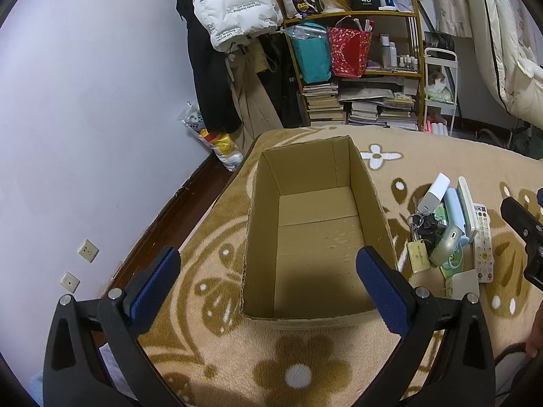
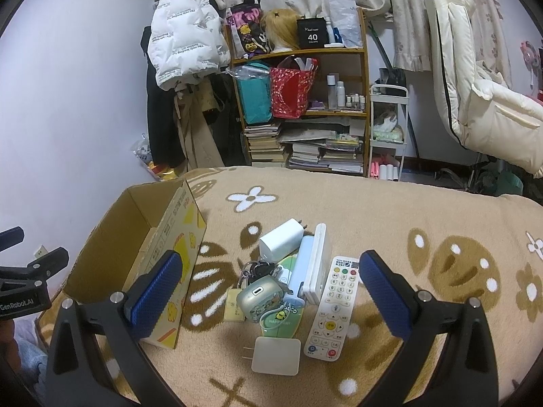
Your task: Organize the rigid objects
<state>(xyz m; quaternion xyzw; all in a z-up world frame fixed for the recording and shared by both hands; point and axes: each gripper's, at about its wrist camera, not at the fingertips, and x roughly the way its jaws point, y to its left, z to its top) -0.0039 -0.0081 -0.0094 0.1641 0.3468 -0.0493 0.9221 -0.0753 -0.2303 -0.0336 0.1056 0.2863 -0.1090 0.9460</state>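
Cardboard box (image 1: 315,234) sits open beside white remote (image 2: 334,305) and chargers.

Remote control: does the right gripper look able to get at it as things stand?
Probably yes. The right gripper is open and holds nothing, and the remote control lies face up at the pile's right edge, nothing on top, bare blanket to its right. A white slab crowds its far left side.
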